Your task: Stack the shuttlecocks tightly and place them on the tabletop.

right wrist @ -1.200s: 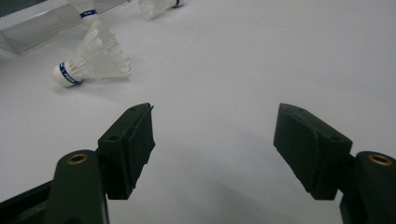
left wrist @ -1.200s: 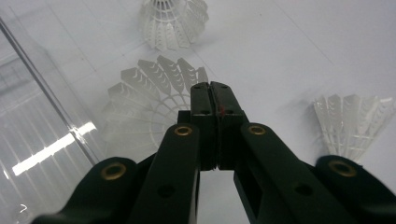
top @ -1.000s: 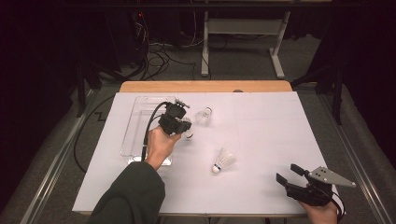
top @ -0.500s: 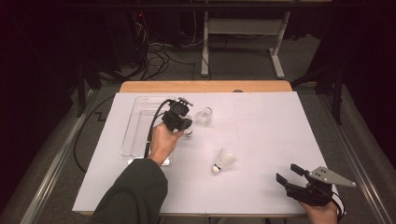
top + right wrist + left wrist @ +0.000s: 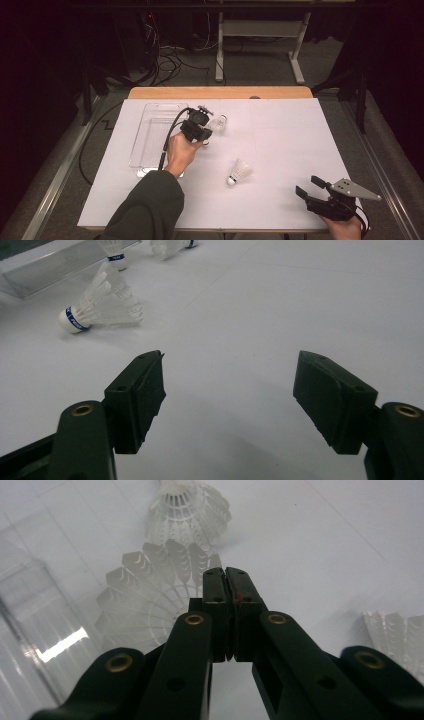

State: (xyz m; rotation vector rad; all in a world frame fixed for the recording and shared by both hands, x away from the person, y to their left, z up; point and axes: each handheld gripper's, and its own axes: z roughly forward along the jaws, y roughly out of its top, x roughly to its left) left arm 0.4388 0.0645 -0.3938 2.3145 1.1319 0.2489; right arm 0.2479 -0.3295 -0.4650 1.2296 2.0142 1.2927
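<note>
Our left gripper [image 5: 227,572], clenched on a shuttlecock's [image 5: 150,597] feather edge, has barely shifted beside the tray [image 5: 150,135], its grip half hidden; our right gripper [image 5: 227,392] stays released.

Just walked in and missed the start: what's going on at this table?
A person is working with shuttlecocks on a white-covered table, a tool in each hand. The left tool is shut on the feather edge of a shuttlecock, next to a clear plastic tray. The right tool rests open at the near right corner. Another shuttlecock lies mid-table.
</note>
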